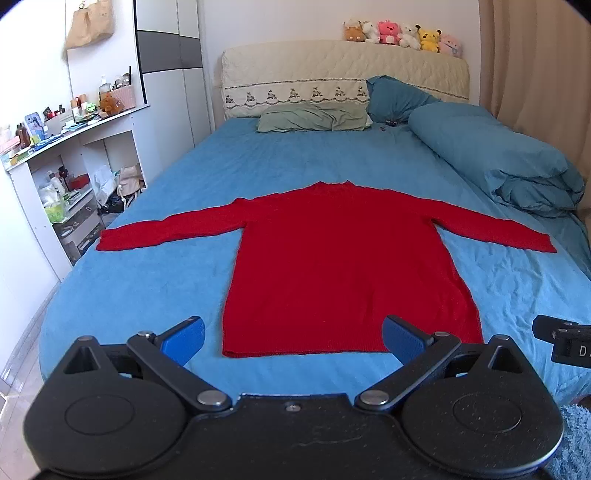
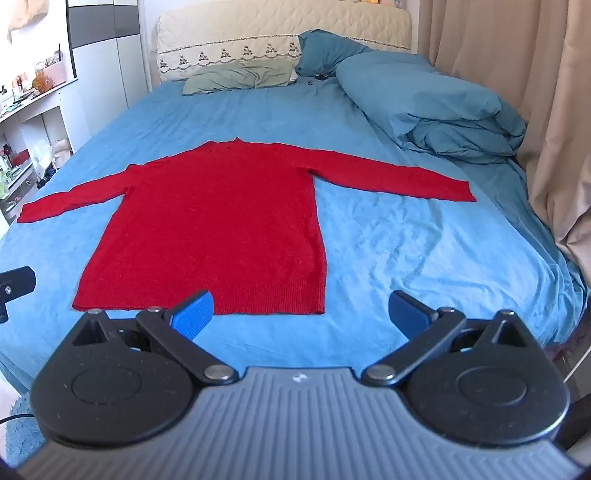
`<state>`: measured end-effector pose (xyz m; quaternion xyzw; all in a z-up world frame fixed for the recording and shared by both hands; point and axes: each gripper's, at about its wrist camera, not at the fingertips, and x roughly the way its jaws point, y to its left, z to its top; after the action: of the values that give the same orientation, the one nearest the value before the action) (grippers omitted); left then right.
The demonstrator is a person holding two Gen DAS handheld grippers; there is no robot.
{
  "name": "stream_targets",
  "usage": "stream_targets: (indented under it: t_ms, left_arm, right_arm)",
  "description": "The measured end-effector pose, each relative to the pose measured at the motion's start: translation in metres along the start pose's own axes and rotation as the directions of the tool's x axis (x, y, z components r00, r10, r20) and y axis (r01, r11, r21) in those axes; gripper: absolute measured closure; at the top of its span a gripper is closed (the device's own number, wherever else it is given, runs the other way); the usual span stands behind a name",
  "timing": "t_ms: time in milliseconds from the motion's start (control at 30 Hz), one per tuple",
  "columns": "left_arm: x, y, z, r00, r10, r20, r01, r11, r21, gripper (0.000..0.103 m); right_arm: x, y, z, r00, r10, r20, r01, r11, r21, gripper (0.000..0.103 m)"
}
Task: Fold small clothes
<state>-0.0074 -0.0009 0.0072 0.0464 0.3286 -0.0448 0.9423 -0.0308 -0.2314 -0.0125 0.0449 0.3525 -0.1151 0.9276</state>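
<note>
A red long-sleeved sweater [image 1: 332, 266] lies flat on the blue bed sheet [image 1: 147, 288], both sleeves spread out sideways, hem toward me. It also shows in the right wrist view [image 2: 218, 221]. My left gripper [image 1: 293, 339] is open and empty, held above the bed's near edge in front of the hem. My right gripper [image 2: 301, 312] is open and empty, in front of the hem's right corner. Each gripper's body shows at the edge of the other's view.
A folded blue duvet [image 1: 498, 155] and pillows [image 1: 314, 116] lie at the head and right of the bed. White shelves [image 1: 74, 177] with clutter stand on the left. Curtains [image 2: 535, 92] hang on the right. Plush toys [image 1: 402, 35] sit on the headboard.
</note>
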Motion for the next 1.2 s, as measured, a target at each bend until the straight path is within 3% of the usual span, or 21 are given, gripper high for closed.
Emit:
stream_targets:
  t_ms: [1200]
  left_arm:
    - [-0.0018, -0.0065, -0.0001, 1.0, 0.021, 0.012, -0.021, 1.0, -0.001, 0.0]
  right_arm:
    - [-0.0029, 0.0063, -0.0006, 1.0, 0.021, 0.008, -0.021, 1.0, -0.011, 0.0]
